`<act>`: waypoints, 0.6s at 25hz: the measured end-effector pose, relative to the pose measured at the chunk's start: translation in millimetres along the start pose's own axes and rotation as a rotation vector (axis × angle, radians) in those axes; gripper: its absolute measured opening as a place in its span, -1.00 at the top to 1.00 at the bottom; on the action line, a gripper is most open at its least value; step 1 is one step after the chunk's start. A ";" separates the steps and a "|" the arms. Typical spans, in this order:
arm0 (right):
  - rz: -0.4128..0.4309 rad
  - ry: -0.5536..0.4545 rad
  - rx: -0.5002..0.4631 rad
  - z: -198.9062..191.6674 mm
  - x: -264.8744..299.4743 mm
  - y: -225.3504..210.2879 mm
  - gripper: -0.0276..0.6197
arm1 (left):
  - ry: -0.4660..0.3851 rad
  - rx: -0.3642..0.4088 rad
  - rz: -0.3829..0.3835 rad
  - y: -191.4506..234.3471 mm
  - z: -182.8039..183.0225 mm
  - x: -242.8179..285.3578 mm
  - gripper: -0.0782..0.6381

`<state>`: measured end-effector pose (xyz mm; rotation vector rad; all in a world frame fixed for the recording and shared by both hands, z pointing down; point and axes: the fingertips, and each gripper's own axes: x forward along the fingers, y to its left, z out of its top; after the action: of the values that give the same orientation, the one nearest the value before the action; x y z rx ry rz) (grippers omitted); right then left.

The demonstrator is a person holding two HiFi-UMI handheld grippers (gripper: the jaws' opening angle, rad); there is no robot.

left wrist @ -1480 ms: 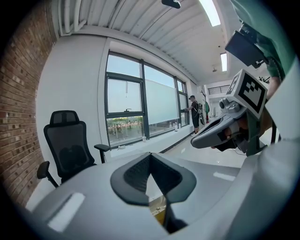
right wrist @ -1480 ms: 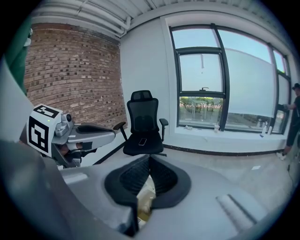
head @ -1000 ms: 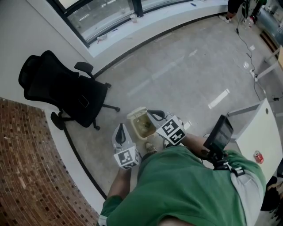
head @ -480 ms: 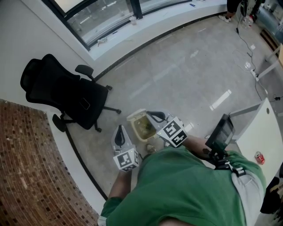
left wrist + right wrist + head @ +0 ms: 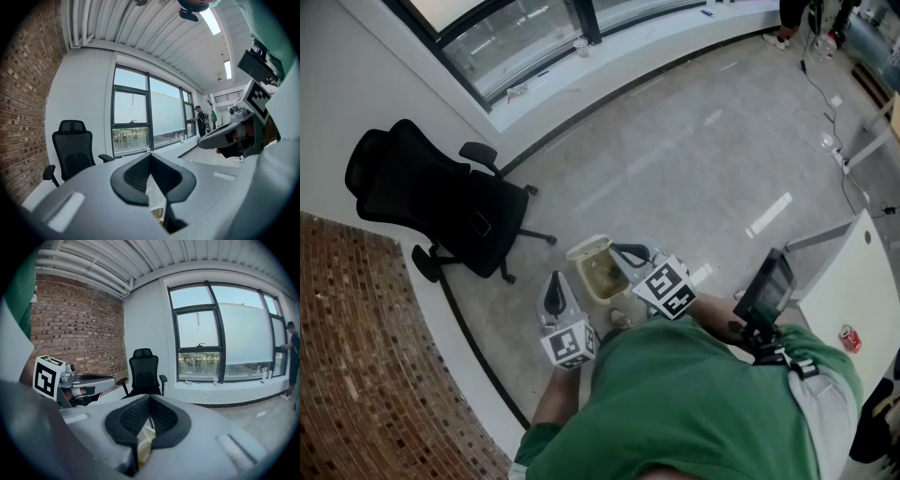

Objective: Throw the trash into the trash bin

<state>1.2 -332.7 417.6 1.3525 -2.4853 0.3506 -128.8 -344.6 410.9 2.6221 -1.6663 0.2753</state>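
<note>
Barely shifted, left tongs beside trash bin, right tongs over its rim, both closed, empty, open floor around.

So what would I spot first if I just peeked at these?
Probably the big black office chair near the brick wall at the left. Then the little trash bin on the floor, with the left claw and right claw on either side, both shut. The person's green shirt fills the bottom.

Grey floor; black office chair nr brick wall; big daylit windows.
</note>
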 end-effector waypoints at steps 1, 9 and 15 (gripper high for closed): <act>0.000 -0.001 -0.001 -0.6 -1.5 0.3 0.91 | 0.000 0.000 0.001 -1.3 -0.3 -1.2 0.76; 0.009 -0.014 -0.018 -2.0 -15.0 1.6 0.91 | -0.013 0.003 0.016 -12.8 1.4 -10.7 0.76; 0.016 -0.025 -0.035 -3.3 -29.3 -2.5 0.91 | -0.032 0.002 0.029 -28.2 4.5 -16.9 0.76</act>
<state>18.9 -310.3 410.2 1.3319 -2.5117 0.2944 -109.7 -317.8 405.9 2.6195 -1.7155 0.2369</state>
